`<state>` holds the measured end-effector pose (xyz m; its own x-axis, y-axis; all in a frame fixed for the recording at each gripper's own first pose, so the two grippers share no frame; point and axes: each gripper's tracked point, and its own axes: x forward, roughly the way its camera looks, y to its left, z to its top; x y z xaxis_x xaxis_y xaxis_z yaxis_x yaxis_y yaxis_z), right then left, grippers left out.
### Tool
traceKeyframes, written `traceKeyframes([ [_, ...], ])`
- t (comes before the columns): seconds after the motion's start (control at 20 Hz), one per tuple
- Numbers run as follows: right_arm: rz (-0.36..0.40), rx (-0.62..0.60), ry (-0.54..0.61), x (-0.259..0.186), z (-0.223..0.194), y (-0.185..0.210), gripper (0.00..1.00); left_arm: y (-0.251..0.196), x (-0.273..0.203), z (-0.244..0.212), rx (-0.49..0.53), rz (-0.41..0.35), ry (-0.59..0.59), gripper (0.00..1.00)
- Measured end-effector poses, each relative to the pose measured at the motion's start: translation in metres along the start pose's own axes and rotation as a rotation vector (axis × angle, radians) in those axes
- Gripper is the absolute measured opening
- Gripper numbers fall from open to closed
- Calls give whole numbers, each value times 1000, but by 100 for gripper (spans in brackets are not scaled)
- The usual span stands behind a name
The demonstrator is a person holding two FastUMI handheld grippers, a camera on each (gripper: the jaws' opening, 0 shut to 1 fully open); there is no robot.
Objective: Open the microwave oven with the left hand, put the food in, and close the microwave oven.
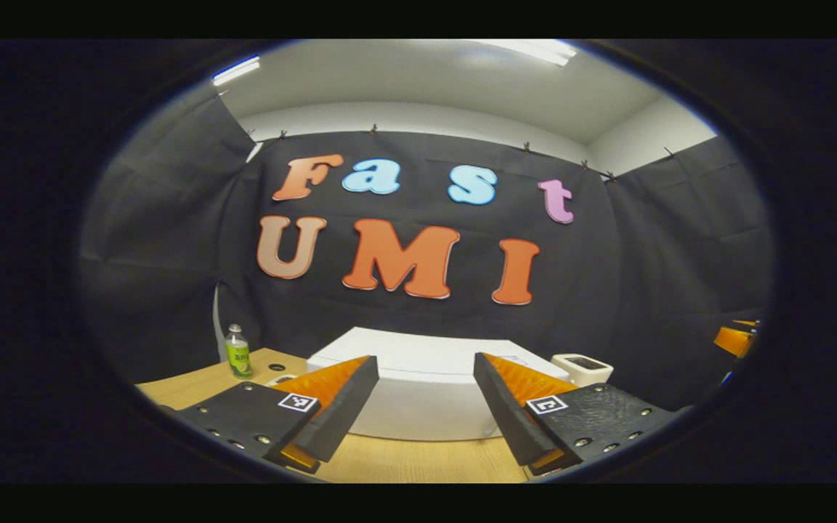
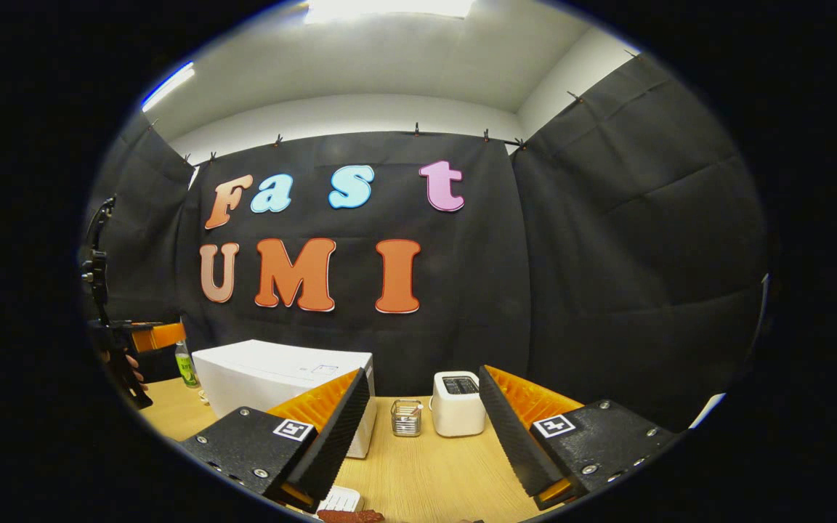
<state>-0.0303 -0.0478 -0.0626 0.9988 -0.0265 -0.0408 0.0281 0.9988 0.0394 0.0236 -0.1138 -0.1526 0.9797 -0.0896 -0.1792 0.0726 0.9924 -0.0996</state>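
Observation:
The white microwave oven (image 1: 426, 392) stands on the wooden table straight ahead of my left gripper (image 1: 424, 359), whose fingers are spread wide with nothing between them. Its door looks shut. In the right gripper view the microwave (image 2: 273, 374) sits left of centre, partly behind the left finger. My right gripper (image 2: 424, 372) is open and holds nothing. A reddish-brown piece of food (image 2: 349, 516) lies at the bottom edge beside a small white dish (image 2: 338, 500). The left gripper (image 2: 144, 336) and the hand holding it show at the far left.
A white toaster (image 2: 456, 403) and a small glass holder (image 2: 405, 418) stand on the table (image 2: 426, 472) right of the microwave. A green bottle (image 1: 237, 352) stands to its left near the black cloth wall. The toaster (image 1: 583, 367) also shows beside the microwave.

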Motion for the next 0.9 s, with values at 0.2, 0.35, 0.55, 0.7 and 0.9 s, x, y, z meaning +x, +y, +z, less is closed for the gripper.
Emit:
traceKeyframes([
  [0.2, -6, 21, 22, 0, -33, -7, 94, -41, 17, -43, 69, -43, 40, 88],
  [0.35, 13, 43, 79, -2, -73, -4, 95, -67, 33, -73, 65, -68, 52, 88],
  [0.55, -18, 53, 152, 0, -116, -15, 95, -90, 63, -121, 70, -81, 109, 95],
  [0.7, -9, 86, 194, -6, -138, -17, 95, -101, 85, -163, 48, -81, 187, 75],
  [0.9, -35, 82, 223, -4, -160, -29, 95, -112, 106, -206, 39, -96, 271, 66],
])
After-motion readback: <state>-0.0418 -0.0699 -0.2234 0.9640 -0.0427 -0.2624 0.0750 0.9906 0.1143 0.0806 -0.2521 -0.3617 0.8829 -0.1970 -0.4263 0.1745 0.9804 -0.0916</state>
